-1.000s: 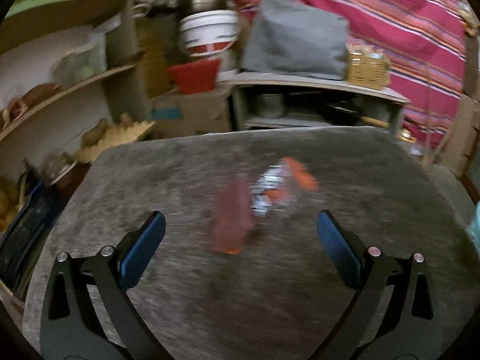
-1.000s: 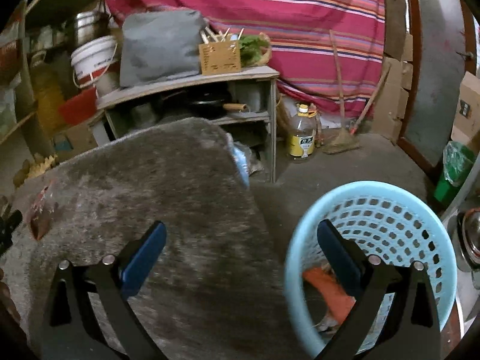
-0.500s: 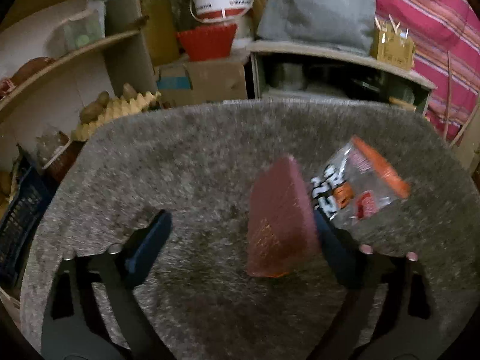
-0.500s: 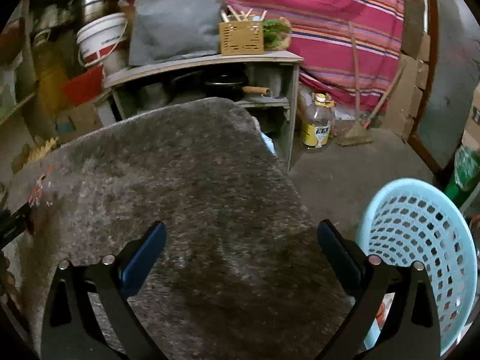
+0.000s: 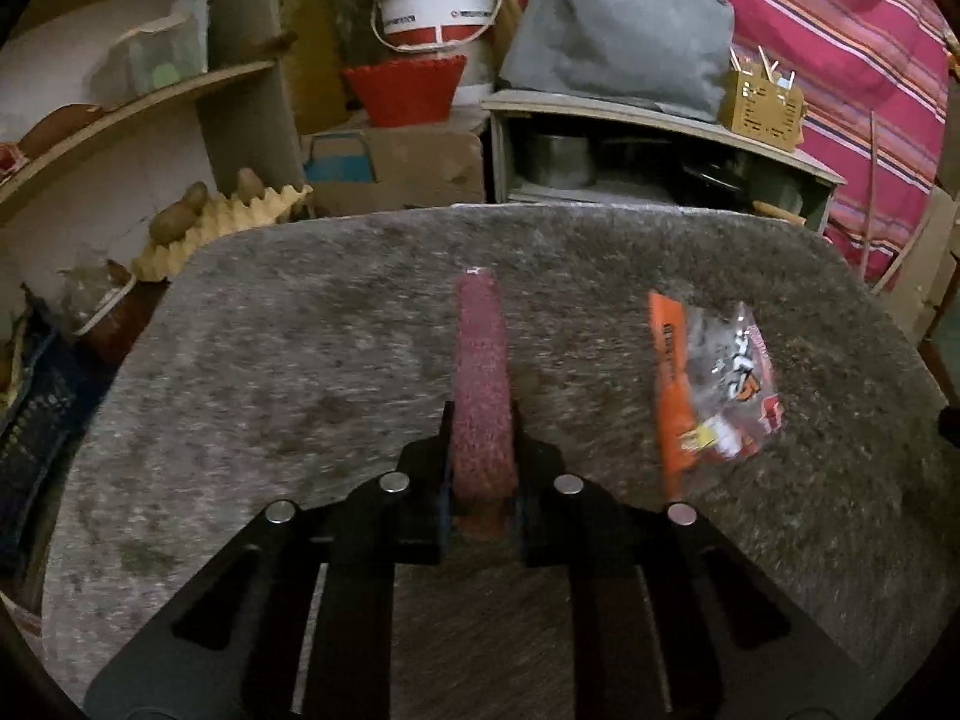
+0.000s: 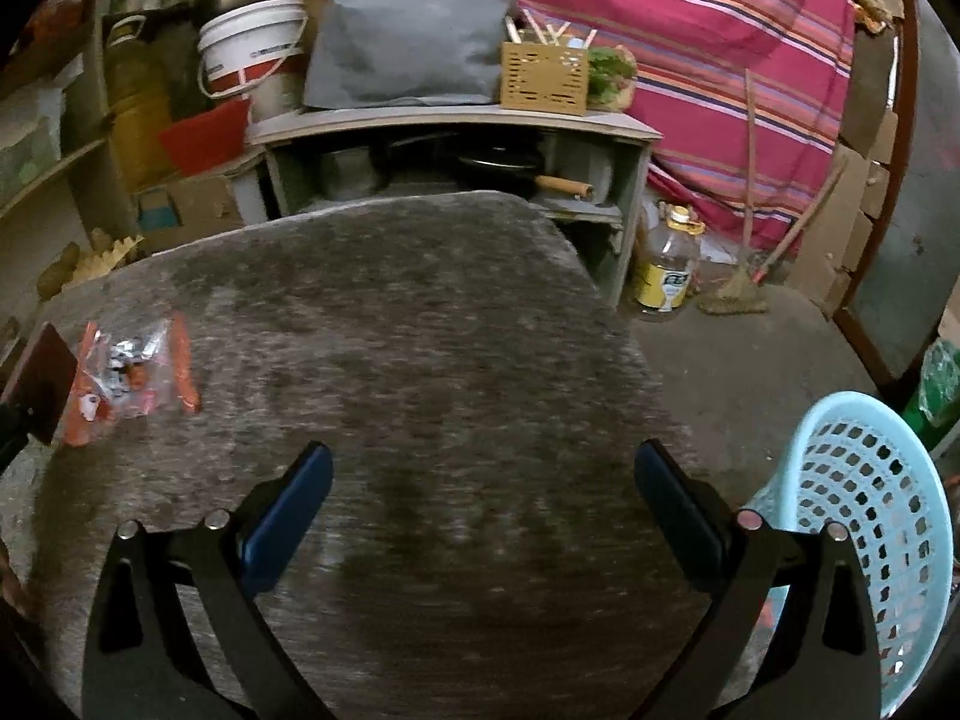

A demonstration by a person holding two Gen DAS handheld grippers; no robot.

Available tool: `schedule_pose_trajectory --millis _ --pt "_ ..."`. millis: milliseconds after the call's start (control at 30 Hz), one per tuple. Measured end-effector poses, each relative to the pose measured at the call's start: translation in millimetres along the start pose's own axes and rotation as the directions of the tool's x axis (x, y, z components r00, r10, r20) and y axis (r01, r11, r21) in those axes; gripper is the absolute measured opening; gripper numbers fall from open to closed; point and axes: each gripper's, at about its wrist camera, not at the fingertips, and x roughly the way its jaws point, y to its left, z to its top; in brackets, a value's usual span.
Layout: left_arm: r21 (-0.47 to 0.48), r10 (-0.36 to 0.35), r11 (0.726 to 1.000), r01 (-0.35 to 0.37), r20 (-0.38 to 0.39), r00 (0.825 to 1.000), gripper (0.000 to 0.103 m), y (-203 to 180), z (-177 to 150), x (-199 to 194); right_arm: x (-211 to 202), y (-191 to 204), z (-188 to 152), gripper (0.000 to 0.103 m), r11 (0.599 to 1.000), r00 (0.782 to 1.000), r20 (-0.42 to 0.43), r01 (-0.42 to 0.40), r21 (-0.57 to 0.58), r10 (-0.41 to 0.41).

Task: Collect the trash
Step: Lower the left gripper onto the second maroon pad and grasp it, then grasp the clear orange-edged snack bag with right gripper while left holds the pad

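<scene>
My left gripper (image 5: 480, 462) is shut on a dark red wrapper (image 5: 481, 384), held edge-on above the grey fuzzy table (image 5: 300, 360). An orange and clear snack wrapper (image 5: 714, 384) lies on the table to its right. In the right wrist view the same snack wrapper (image 6: 129, 378) lies at the far left, with the red wrapper (image 6: 39, 384) at the frame edge. My right gripper (image 6: 483, 516) is open and empty over the table's near right part. A light blue trash basket (image 6: 864, 540) stands on the floor to the right.
Behind the table is a low shelf unit (image 6: 456, 126) with a grey bag, a white bucket (image 5: 435, 0) and a red tub. Wall shelves and an egg tray (image 5: 222, 222) are at left. An oil bottle (image 6: 666, 270) and a broom stand on the floor.
My left gripper closed on the dark red wrapper, which now stands edge-on between the jaws. The right gripper swung left from the basket, over the table.
</scene>
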Motion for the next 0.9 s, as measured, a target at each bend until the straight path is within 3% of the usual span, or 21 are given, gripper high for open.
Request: schedule_pose_trajectory --millis 500,900 --pt "-0.044 0.158 0.987 -0.158 0.003 0.987 0.013 99 -18 -19 -8 136 1 0.098 0.976 0.991 0.006 -0.133 -0.175 0.136" --pt "-0.058 0.128 0.990 -0.127 0.005 0.992 0.013 135 -24 -19 -7 207 -1 0.098 0.959 0.992 -0.006 -0.121 -0.256 0.124"
